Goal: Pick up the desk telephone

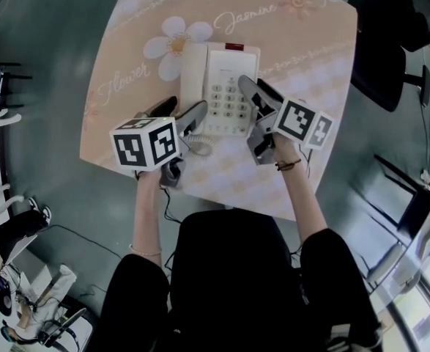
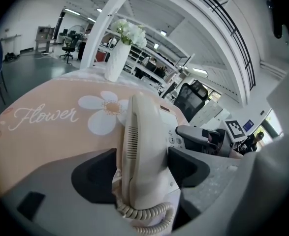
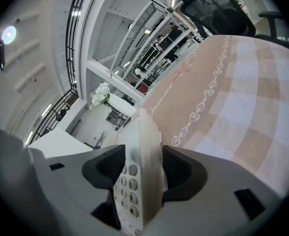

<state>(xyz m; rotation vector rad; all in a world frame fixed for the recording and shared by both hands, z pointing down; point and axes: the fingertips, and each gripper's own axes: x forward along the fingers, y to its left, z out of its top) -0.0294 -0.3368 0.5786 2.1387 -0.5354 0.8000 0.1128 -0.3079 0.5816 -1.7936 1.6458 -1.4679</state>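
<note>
Nearest us, our left gripper (image 1: 187,107) has its fingers (image 2: 92,178) spread wide. They straddle the handset (image 2: 142,151) on the left side of the desk telephone (image 1: 225,86), and nothing is clamped. The coiled cord (image 1: 200,147) loops just below them. Our right gripper (image 1: 253,86) is likewise wide open, its fingers (image 3: 183,173) on either side of the phone's right edge, beside the keypad (image 3: 125,188). The phone sits near the middle of the table (image 1: 127,64), whose peach top carries a printed white flower (image 1: 174,46). Farther off stand a white vase (image 2: 113,63) of flowers and a black office chair (image 1: 379,50).
</note>
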